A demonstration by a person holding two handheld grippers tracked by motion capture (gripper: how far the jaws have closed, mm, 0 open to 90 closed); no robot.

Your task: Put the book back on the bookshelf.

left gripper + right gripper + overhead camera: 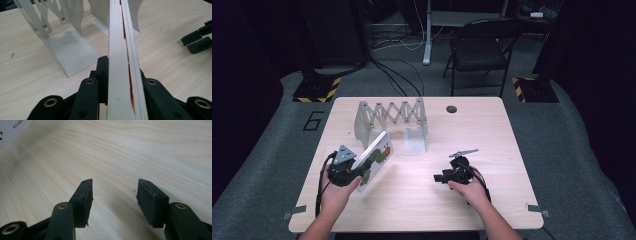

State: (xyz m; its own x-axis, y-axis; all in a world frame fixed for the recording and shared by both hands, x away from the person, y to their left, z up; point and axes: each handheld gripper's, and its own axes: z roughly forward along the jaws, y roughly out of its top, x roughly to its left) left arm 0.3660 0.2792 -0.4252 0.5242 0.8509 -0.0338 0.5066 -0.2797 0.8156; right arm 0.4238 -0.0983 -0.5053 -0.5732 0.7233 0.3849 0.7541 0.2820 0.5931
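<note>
Book (376, 159) clamped in left gripper (346, 172), metal rack (391, 119) just ahead

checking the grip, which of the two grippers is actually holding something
The left gripper: its jaws clamp the picture book. The right gripper's jaws stand open over bare table.

Between my left gripper (354, 176) and the grey metal accordion-style rack (391, 120) I see little bare wood; the thin white picture book (376, 160) clamped in its jaws reaches nearly to the rack's near plates. The rack blocks the back left of the light wooden table (492, 130). My right gripper (441, 178), jaws apart with nothing between, has open tabletop ahead and to its right. The middle strip between both grippers is free. A small dark round hole (451, 109) sits at the far edge.
</note>
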